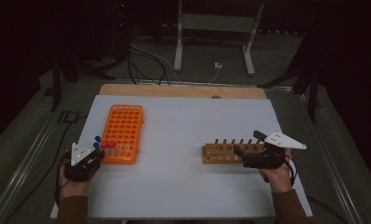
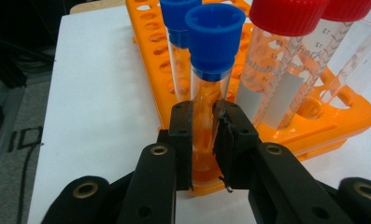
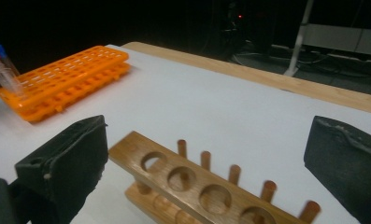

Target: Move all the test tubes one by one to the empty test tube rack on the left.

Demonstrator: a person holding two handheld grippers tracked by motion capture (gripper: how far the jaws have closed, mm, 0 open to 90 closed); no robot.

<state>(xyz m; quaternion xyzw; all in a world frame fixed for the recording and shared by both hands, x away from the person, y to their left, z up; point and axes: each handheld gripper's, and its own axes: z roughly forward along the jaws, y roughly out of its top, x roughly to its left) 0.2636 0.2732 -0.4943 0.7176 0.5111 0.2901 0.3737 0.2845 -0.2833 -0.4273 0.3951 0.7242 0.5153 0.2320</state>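
One blue-capped tube [image 2: 210, 88] is the thing in hand: it stands upright in the near corner hole of the orange rack [image 2: 342, 119], and the left gripper [image 2: 203, 140] is clamped on its clear wall, well below the cap. In the high view that rack [image 1: 123, 133] sits at about 9 o'clock on the white table [image 1: 183, 186], with the left gripper [image 1: 92, 158] at its near-left corner.

Handling, my read:
- Light, thin-walled clear plastic, looks empty. Stiff enough, but smooth and round, so likely to slip or twist between flat pads.
- The grip sits low, so the capped top could tip once free of the hole. Just under the cap would be steadier.
- Squeeze gently; hard clamping could bow or crack the wall.
- Pull straight up. A second blue-capped tube [image 2: 177, 46] stands right behind at 12 o'clock, and two red-capped tubes [image 2: 276, 60] are just beside at 2 o'clock; any tilt would knock them.

The right gripper [image 1: 248, 151] is spread wide and empty, its jaws either side of the wooden tube rack [image 3: 192, 182] without touching it. That rack [image 1: 225, 153] sits at 3 o'clock, well apart from the orange one. Its holes look vacant, with pegs along the far edge.
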